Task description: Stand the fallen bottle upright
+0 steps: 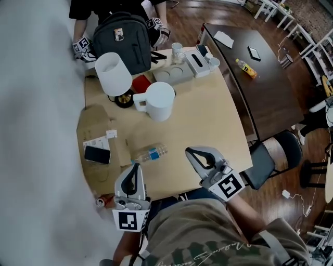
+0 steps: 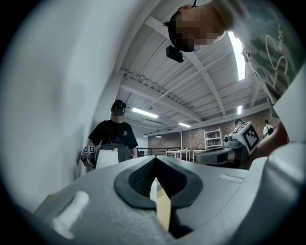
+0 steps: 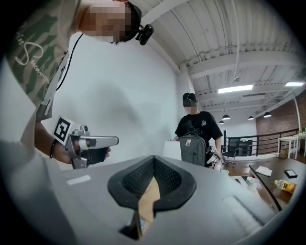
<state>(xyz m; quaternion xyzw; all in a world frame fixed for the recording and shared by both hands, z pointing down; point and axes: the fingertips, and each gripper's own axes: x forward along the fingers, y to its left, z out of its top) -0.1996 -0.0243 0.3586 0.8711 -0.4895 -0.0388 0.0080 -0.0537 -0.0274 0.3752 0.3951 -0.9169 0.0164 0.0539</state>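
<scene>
Left gripper (image 1: 136,166): jaws together, nothing between them. It sits over the near edge of the table (image 1: 218,124), its tip just beside the bottle's left end. Cannot tell whether they touch.

Right gripper (image 1: 189,151): jaws closed too, empty. It is held level over the near edge, its tip a short way off the bottle's right end.

Bottle (image 1: 150,154): clear with a blue label, lying on its side on the table. It runs left to right between the two gripper tips.

Left of the bottle: a dark phone (image 1: 97,154) lying flat, with a paper slip (image 1: 97,142) just beyond it.

Mid-table: a white pitcher (image 1: 157,101), upright. A lamp (image 1: 113,74) with a white shade stands just left of it.

Far edge: a grey tray (image 1: 173,75) with a cup on it and a dark backpack (image 1: 122,35) standing upright. A person (image 1: 88,8) in black stands behind the backpack, holding marker-cube grippers.

Right: a dark table (image 1: 265,93) with a small yellow bottle (image 1: 245,67) lying on it. A chair (image 1: 270,156) stands at its near corner.
</scene>
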